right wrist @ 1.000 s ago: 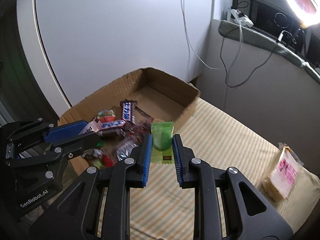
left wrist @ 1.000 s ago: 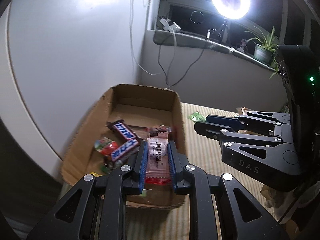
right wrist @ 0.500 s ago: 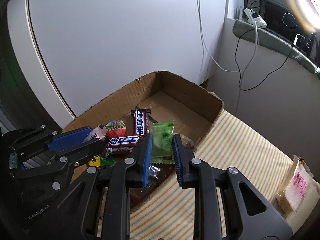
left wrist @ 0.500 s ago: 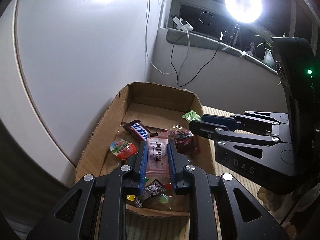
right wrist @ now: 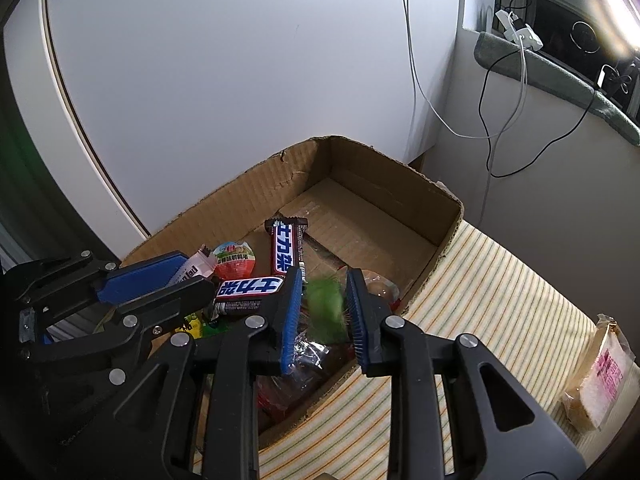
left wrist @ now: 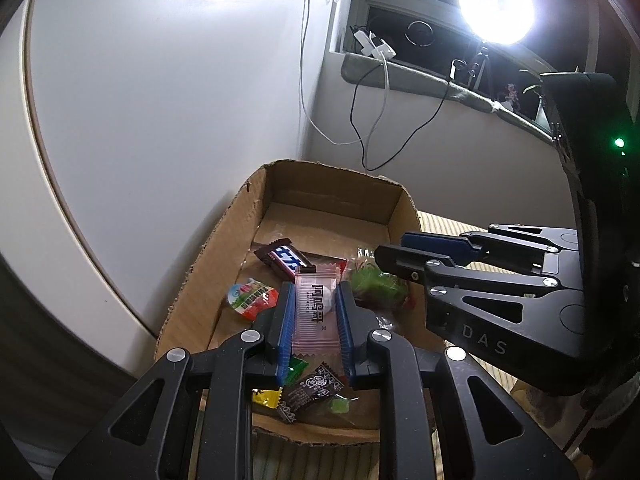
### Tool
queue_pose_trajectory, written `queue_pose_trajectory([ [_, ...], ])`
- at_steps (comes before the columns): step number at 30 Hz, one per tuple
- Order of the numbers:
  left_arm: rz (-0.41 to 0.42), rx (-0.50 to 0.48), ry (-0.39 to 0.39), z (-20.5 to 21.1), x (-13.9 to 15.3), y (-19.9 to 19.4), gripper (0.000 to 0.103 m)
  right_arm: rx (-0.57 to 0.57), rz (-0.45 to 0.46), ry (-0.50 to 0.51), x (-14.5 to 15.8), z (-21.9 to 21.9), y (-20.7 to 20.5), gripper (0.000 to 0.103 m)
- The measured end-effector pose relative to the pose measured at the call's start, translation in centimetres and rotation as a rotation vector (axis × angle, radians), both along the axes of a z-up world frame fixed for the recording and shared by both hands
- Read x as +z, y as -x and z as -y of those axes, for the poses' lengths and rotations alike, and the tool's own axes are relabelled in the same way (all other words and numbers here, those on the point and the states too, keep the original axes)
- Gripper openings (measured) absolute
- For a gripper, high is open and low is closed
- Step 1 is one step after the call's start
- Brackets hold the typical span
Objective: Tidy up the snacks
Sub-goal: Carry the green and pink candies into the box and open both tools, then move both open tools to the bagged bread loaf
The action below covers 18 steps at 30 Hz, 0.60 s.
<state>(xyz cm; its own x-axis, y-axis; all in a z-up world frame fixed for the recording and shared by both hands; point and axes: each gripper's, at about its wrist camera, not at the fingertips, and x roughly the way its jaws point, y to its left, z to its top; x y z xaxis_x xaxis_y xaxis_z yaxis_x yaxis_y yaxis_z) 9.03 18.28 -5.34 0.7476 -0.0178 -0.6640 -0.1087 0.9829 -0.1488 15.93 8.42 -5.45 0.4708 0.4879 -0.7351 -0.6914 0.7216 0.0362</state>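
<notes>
Grippers over your cardboard box [left wrist: 224,256]

Your left gripper [left wrist: 314,322] clamps a pink packet [left wrist: 316,312]; your right gripper [right wrist: 325,308] gapes around a blurred green packet [right wrist: 325,300].

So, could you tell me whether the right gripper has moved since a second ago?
Yes. The right gripper has travelled from over the striped cloth to above the cardboard box, where its jaws have spread and the green packet blurs between them.

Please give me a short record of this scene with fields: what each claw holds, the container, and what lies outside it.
left claw: shut on pink packet, over the cardboard box
right claw: open over the box; blurred green packet between its jaws, apparently loose
box contents: two chocolate bars, round jelly cup, other wrapped snacks
outside box: one wrapped cake on striped cloth
</notes>
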Motion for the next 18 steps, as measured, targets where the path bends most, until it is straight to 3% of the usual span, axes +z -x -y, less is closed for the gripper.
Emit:
queue_pose_trajectory([
  [5,0.003,0.013,-0.006,0.0,0.1,0.1,0.039,-0.02,0.019,-0.004,0.3,0.6,0.0,0.048],
  [9,0.007,0.022,-0.004,-0.2,0.2,0.3,0.043,-0.052,0.039,-0.006,0.6,1.4,-0.3,0.07],
  [15,0.014,0.02,-0.014,0.4,0.6,0.4,0.048,-0.068,0.052,-0.015,1.1,2.5,-0.4,0.076],
  [18,0.019,0.02,-0.02,0.9,0.8,0.4,0.057,-0.08,0.058,-0.018,1.3,3.2,-0.5,0.076],
])
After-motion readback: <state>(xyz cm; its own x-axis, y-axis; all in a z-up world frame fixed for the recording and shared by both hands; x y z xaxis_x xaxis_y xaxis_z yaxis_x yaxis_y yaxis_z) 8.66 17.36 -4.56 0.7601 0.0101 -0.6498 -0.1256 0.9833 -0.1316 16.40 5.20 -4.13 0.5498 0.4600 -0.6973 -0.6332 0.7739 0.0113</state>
